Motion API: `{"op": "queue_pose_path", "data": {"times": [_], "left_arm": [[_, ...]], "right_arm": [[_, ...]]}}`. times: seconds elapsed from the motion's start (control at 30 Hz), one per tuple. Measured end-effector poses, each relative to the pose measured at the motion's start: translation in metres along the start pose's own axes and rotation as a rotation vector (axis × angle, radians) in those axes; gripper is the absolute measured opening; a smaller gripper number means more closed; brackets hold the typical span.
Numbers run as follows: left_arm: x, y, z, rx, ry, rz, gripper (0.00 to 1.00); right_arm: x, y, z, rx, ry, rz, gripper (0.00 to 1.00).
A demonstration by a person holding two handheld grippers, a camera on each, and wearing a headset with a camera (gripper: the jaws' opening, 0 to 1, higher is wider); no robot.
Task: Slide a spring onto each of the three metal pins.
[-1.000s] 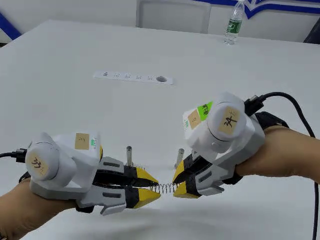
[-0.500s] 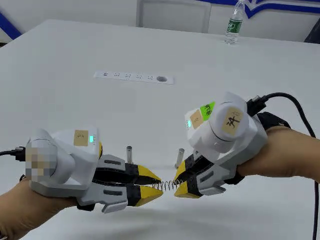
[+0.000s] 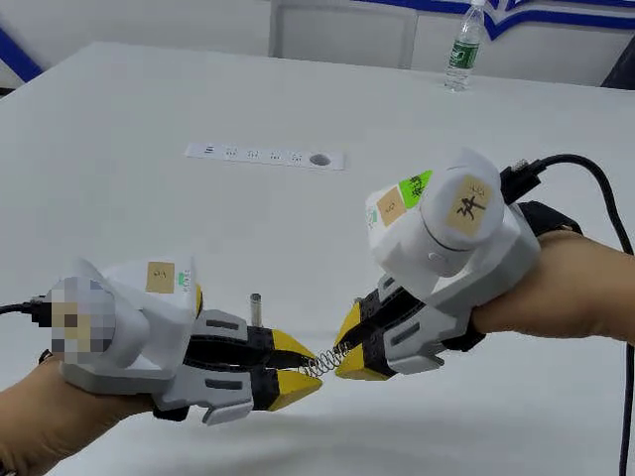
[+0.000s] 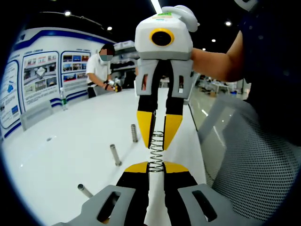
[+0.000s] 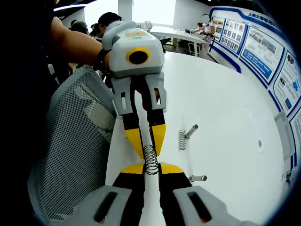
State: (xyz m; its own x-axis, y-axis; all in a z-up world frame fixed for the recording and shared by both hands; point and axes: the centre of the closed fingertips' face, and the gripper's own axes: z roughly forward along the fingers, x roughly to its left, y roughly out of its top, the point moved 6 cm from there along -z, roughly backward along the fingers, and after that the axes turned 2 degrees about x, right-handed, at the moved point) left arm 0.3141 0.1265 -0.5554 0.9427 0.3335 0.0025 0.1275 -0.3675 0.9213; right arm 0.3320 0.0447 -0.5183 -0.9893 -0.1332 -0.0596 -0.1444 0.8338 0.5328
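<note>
Spring (image 3: 325,361): slender, shiny coil of wire

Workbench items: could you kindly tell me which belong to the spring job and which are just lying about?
Job: thin coiled metal spring; three short metal pins; second metal spring near a pin.
Lying about: white power strip; clear plastic water bottle.

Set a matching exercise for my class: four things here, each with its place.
1 spring
2 power strip
3 water bottle
4 metal pin

a flat in the middle of the table
b gripped by the left hand-held gripper and the right hand-held gripper
c upright at the table's far edge
d upright just beyond the left hand-held gripper

Pairs: 1-b, 2-a, 3-c, 4-d
</note>
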Motion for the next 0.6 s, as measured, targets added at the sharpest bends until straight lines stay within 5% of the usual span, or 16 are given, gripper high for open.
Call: {"op": "queue_pose_path", "data": {"times": [0.6], "left_arm": [[0.0, 0.001, 0.003, -0.001, -0.001, 0.009, 0.1]], "right_arm": [[0.002, 0.017, 0.0, 0.004, -0.009, -0.03, 0.12]]}}
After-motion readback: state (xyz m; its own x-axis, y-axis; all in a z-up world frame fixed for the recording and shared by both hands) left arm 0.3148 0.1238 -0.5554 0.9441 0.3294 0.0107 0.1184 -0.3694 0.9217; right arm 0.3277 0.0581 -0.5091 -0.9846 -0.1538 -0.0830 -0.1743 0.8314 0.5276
